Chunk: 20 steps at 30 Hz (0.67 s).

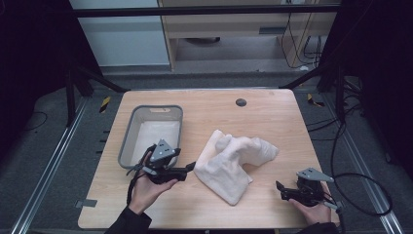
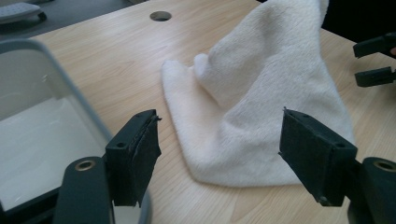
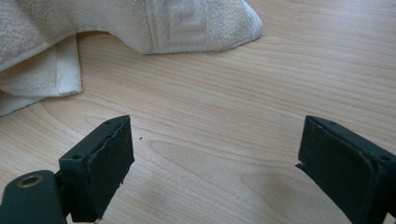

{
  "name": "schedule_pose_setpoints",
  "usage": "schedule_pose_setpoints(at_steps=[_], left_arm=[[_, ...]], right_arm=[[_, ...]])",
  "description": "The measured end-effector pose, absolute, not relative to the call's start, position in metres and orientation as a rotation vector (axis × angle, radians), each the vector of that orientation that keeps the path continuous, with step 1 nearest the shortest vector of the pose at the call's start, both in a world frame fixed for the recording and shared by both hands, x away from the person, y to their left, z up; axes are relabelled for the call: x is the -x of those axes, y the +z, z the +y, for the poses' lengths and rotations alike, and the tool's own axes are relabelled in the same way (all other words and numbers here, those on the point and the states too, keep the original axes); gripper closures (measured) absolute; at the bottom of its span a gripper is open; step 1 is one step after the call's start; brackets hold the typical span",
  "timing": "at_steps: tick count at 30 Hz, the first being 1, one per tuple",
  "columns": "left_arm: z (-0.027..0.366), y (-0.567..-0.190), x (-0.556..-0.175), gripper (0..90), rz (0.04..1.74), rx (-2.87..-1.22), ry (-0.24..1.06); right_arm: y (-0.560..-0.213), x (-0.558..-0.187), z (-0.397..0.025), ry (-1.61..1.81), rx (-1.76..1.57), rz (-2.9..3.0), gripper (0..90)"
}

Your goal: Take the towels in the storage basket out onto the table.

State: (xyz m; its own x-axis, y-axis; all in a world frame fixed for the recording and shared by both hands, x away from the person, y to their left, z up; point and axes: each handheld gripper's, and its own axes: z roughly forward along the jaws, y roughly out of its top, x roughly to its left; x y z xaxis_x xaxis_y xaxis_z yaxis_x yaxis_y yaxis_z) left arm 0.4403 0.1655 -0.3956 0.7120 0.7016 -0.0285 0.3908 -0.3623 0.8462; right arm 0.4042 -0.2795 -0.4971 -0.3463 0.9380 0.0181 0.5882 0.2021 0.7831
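A cream towel lies rumpled near the middle of the wooden tabletop, humped up in the centre with one corner trailing toward the person's side.

The left hand-held gripper sits just beside the towel's left edge, its jaws spread wide and holding nothing. In the left gripper view the towel rises between and beyond the two black jaws, its nearest corner lying flat on the wood just ahead of them.

The right hand-held gripper rests near the tabletop's front right corner, apart from the towel, with bare wood between them. Its jaws are also parted and empty; in the right gripper view the towel's hemmed edge lies farther off, across a stretch of open wood grain.

A grey plastic bin stands at the left of the tabletop, just behind the left hand-held gripper and close to the left edge. A small round hole sits near the far edge.

Open wood lies to the right of the towel, behind it toward the far edge, and along the front edge between the two hands.
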Motion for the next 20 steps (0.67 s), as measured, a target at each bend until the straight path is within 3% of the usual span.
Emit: schedule_pose_setpoints(at_steps=[20], left_arm=[[0.245, -0.412, -0.418, 26.7, 0.994, -1.835, 0.554]], right_arm=[[-0.498, -0.404, -0.281, 0.984, -1.410, 2.005, 9.2]])
